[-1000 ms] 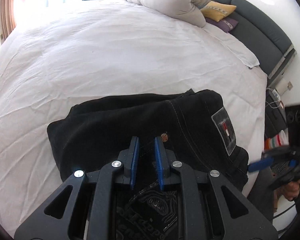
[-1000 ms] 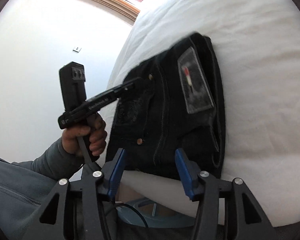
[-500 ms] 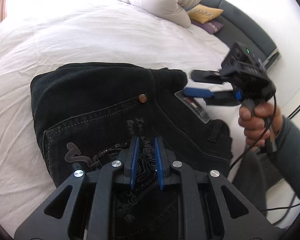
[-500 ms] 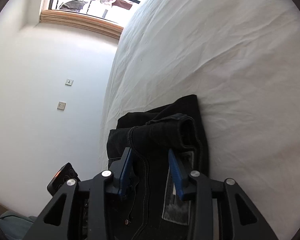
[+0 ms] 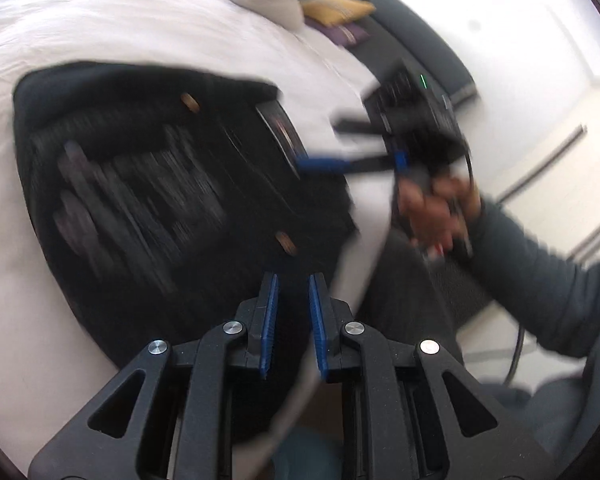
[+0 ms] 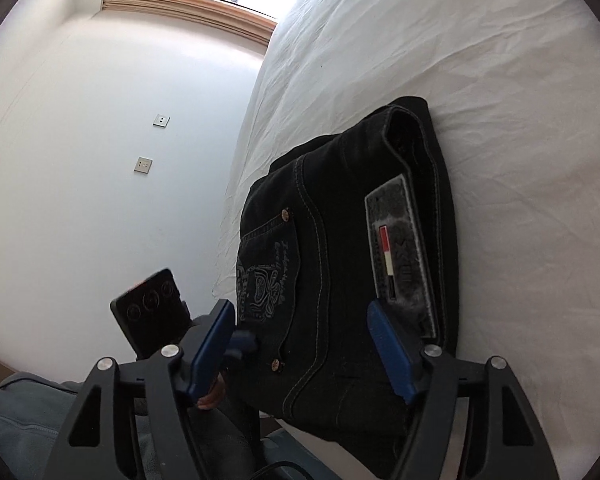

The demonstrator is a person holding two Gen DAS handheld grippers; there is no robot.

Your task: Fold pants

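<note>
We see the bed (image 6: 480, 60) filling the upper right of the right wrist view, with the folded pants (image 6: 340, 280) at centre, by its edge. We judge the denim thick, soft and fairly heavy; a hold on the layered near edge seems best. The right tongs (image 6: 304, 350), just widened, stand spread over it, pinching nothing. The left tongs (image 5: 292, 312), bottom centre, are nearly pressed together, empty.
</note>
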